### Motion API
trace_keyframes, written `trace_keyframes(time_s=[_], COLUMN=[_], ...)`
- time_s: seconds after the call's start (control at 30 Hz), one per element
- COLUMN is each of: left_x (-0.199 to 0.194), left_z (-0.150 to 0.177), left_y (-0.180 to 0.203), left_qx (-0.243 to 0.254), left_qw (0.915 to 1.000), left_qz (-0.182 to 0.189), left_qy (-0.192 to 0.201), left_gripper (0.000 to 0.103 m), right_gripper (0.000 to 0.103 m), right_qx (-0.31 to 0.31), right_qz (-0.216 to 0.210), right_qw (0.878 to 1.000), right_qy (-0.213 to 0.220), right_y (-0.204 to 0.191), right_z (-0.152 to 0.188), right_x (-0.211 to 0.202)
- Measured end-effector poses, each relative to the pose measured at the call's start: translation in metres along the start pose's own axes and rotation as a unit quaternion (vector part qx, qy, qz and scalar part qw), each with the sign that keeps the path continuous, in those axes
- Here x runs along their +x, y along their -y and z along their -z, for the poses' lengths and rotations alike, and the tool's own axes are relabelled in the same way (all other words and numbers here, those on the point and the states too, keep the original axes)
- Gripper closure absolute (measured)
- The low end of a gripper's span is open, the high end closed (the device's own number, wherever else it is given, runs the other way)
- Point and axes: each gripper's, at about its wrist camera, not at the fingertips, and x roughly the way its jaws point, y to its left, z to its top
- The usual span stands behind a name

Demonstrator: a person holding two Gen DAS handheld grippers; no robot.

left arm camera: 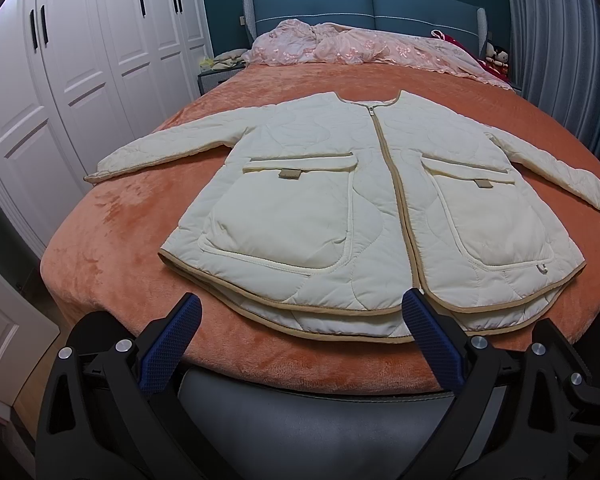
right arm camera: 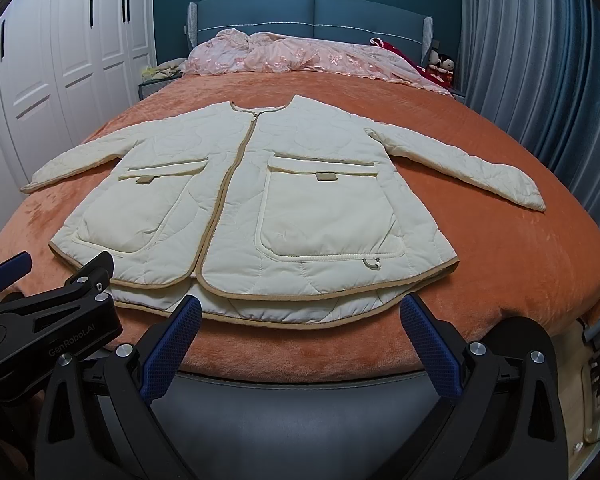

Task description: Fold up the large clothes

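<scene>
Lying flat on bed, jacket just beyond both spread, empty tongs.

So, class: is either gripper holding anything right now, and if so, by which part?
Nothing is held. The left gripper and right gripper both hang open short of the jacket hem.
</scene>
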Motion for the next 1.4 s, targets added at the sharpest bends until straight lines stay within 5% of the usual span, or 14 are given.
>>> trace_keyframes(time_s=[1.0,1.23,1.4], left_x=[0.004,0.027,0.045], left_z=[0.003,0.0,-0.016], left_y=[0.0,0.0,-0.003], left_qx=[-0.007,-0.001,0.001], left_qw=[1.0,0.9995,0.9995], left_qz=[0.004,0.016,0.004], left_qy=[-0.005,-0.027,-0.03], left_gripper=[0.005,0.005,0.005], right_gripper=[0.005,0.005,0.005], right_qx=[0.012,0.069,0.111], right_qz=[-0.021,-0.017,0.038], right_qw=[0.999,0.996,0.992], right_qy=[-0.029,-0.052,-0.044], right_y=[0.004,0.05,0.121], right_z=[0.005,-0.004,-0.041], right_x=[0.018,0.048,0.085])
